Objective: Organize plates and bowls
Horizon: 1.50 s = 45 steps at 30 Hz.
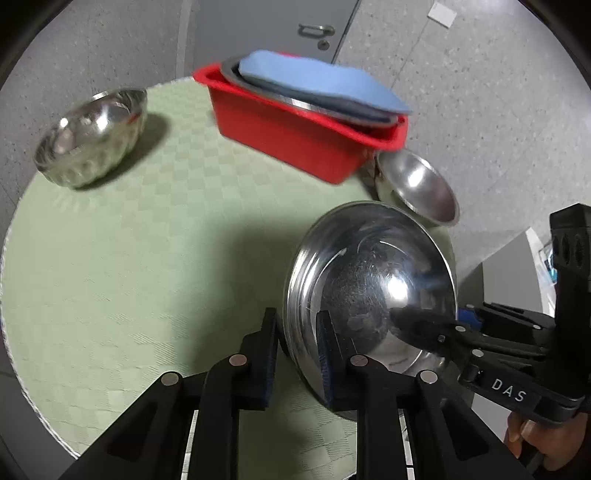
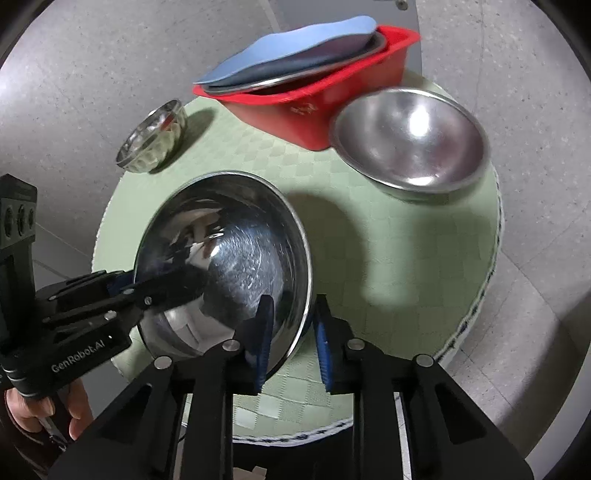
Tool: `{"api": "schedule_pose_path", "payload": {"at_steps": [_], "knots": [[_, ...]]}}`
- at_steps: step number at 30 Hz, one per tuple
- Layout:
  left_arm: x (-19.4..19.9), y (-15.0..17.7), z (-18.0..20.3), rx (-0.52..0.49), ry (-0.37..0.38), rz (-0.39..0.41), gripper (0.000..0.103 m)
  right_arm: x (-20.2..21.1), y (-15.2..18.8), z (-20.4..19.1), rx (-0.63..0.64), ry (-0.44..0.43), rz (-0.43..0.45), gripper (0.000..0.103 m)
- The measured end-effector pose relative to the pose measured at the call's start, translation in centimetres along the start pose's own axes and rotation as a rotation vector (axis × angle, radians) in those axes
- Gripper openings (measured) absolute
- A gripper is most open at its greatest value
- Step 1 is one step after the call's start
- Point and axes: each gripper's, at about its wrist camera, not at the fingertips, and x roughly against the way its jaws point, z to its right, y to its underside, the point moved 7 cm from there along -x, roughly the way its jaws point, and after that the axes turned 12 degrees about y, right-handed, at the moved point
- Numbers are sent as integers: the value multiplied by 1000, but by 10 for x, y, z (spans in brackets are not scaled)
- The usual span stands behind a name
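Right wrist view: scratched, shiny steel bowl (image 2: 229, 258) mirrors both grippers.

An indoor room, home or workplace unclear: speckled grey floor (image 1: 480, 110) all around, a grey door (image 1: 273, 26) with a metal handle (image 1: 316, 30) at the top, a low round table under a green checked cloth (image 1: 147, 258).

"DAS" marks the right tongs (image 1: 424, 325); "GenRobot.AI" marks the left tongs (image 2: 177, 284).

Black hand-held gripper (image 1: 297, 354), blue pads, silver screws
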Motion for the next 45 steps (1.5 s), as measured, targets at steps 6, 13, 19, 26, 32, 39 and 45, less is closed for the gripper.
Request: {"api": "schedule_pose_path", "payload": {"at_steps": [6, 13, 19, 26, 32, 39, 45], "knots": [[38, -12, -16, 21, -45, 79, 16, 9, -22, -32, 74, -25, 30, 21], [88, -31, -54, 108, -101, 174, 16, 14, -67, -84, 166, -87, 66, 21], [121, -64, -98, 192, -155, 230, 16, 7, -118, -133, 252, -135, 92, 21], [133, -105, -138, 242, -221, 253, 16, -16, -178, -179, 315, -163, 94, 21], [116, -123, -169, 297, -249, 226, 16, -41, -202, -191, 353, -161, 62, 21], [82, -139, -190, 340, -257, 168, 18, -75, -210, -203, 392, -139, 11, 21], [65, -152, -198, 341, -254, 150, 27, -89, -210, -206, 401, -125, -11, 22]]}}
